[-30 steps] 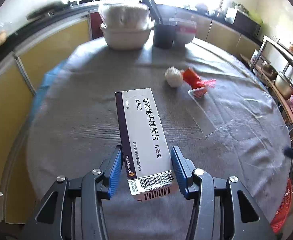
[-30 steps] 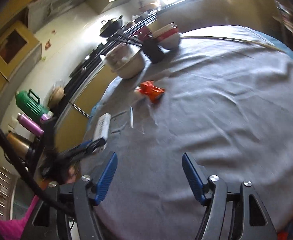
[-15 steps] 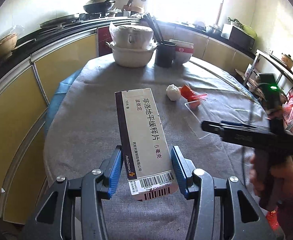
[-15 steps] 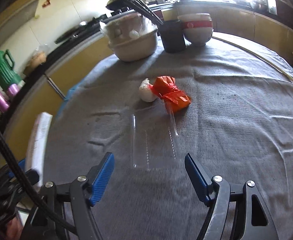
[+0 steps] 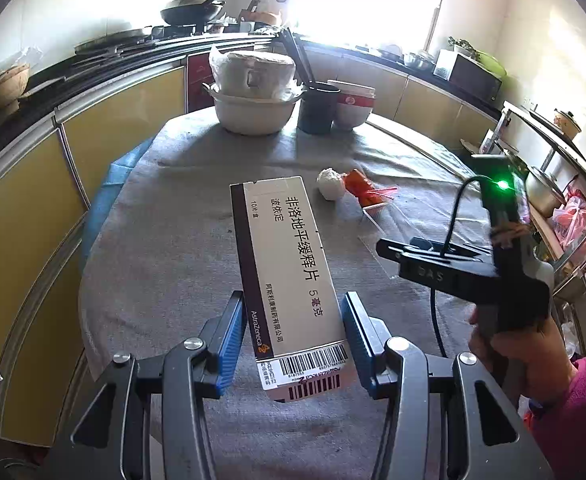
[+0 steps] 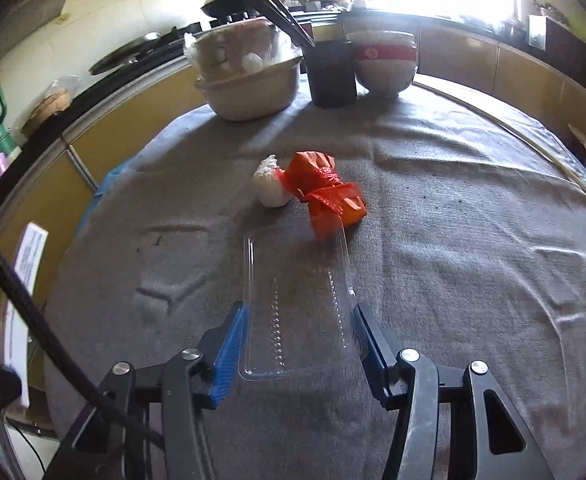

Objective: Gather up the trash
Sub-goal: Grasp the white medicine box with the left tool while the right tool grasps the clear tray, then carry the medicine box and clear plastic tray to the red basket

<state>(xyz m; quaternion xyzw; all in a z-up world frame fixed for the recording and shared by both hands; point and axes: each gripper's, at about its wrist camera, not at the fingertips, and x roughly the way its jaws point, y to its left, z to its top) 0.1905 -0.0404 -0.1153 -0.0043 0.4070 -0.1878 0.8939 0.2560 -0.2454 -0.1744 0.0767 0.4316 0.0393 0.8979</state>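
The left claw (image 5: 291,338) is clenched on a white medicine box (image 5: 289,264), holding it above the grey cloth-covered surface (image 5: 181,240). The right claw (image 6: 299,344) has just been closing and now straddles the near end of a clear plastic tray (image 6: 297,300) lying flat on the surface, its blue pads at the tray's edges, though I cannot tell whether they press on it. Just beyond the tray lie an orange plastic bag (image 6: 325,192) and a white wad (image 6: 269,188), touching each other.

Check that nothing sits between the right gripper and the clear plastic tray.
Nothing visible does. The right gripper has just been closing, its blue pads on either side of the clear plastic tray; the orange bag lies at the tray's far end.
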